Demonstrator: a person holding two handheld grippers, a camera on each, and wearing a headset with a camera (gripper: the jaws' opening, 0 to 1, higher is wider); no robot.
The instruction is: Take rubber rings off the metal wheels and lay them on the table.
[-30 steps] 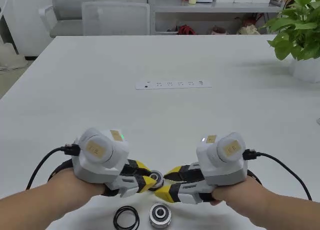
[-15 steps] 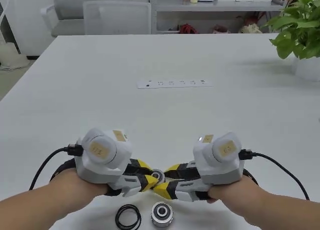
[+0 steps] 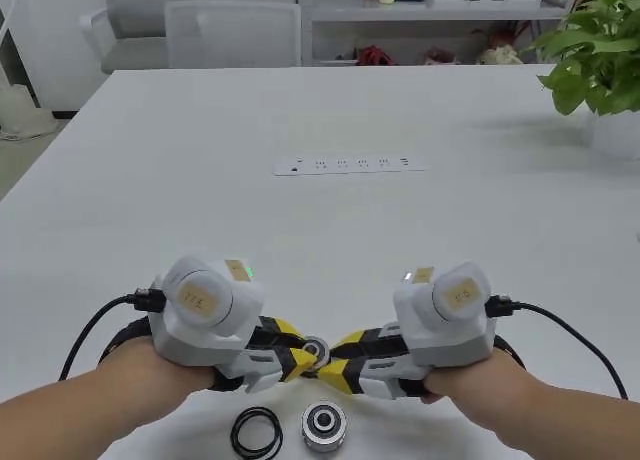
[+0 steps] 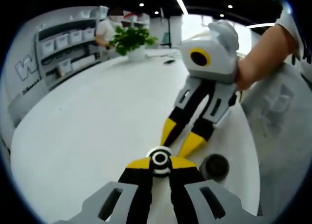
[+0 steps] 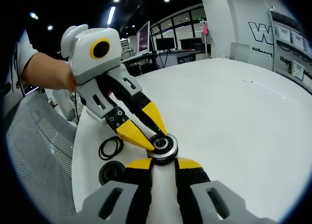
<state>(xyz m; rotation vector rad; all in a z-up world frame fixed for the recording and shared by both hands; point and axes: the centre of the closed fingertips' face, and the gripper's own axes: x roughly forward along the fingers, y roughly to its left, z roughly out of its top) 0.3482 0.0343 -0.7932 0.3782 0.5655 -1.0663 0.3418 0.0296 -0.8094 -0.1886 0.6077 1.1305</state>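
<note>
Metal wheel (image 3: 313, 352) with a black rubber band round its rim sits at the near edge of the bench (image 3: 330, 240), right between the two grippers. The left gripper (image 3: 292, 361) comes in from the left and is clamped tight on it. The right gripper (image 3: 335, 367) meets it from the right with yellow tips parted either side of the rim, can't tell if it's actually biting, and just nearer a second wheel (image 3: 324, 425) sits on the bench with loose rubber rings (image 3: 256, 432) beside it on the left.
</note>
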